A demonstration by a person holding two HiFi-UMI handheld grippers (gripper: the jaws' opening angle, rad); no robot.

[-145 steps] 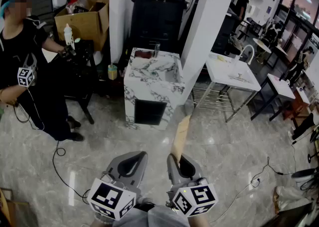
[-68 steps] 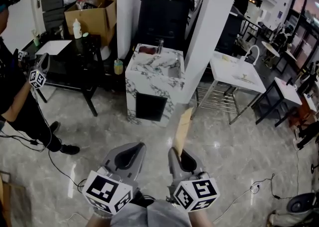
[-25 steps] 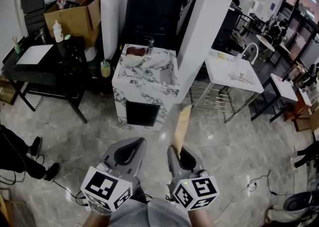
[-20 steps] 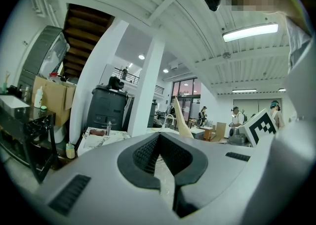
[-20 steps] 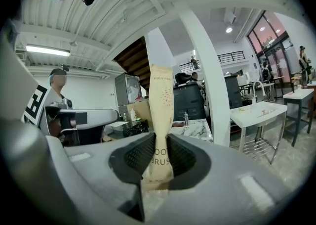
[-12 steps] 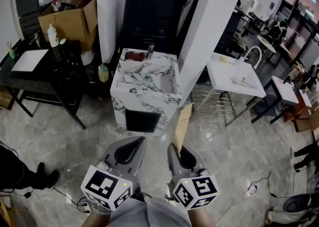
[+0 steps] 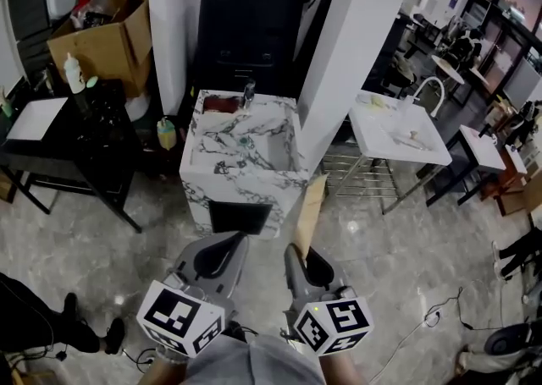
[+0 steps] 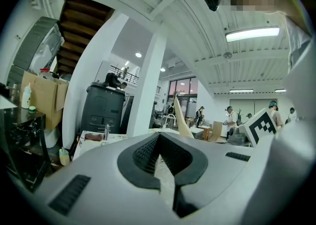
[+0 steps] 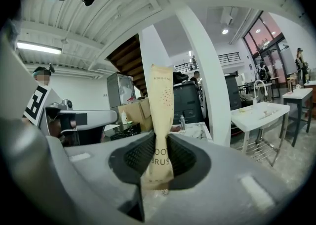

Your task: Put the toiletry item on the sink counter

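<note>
Item: toothbrush packet [image 9: 161, 115], tall cream paper sleeve, upright, its lower end pinched between the pads of the right gripper [image 9: 160, 158]; upper end stands clear above the jaws
Location: held over the grey marbled floor [image 7: 398, 256], in front of the marble sink worktop [image 7: 216, 142] and apart from it
Left gripper [image 8: 159, 156]: jaws closed together, nothing between them, beside the right one
Surroundings: white table [image 7: 377, 134] to the right, cardboard box [image 7: 102, 36] and black table [image 7: 51, 151] to the left

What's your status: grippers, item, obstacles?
Right gripper shut on toothbrush packet, upright. Left gripper shut, empty. Marble sink counter ahead, not yet reached. Nothing seen in the way.
</note>
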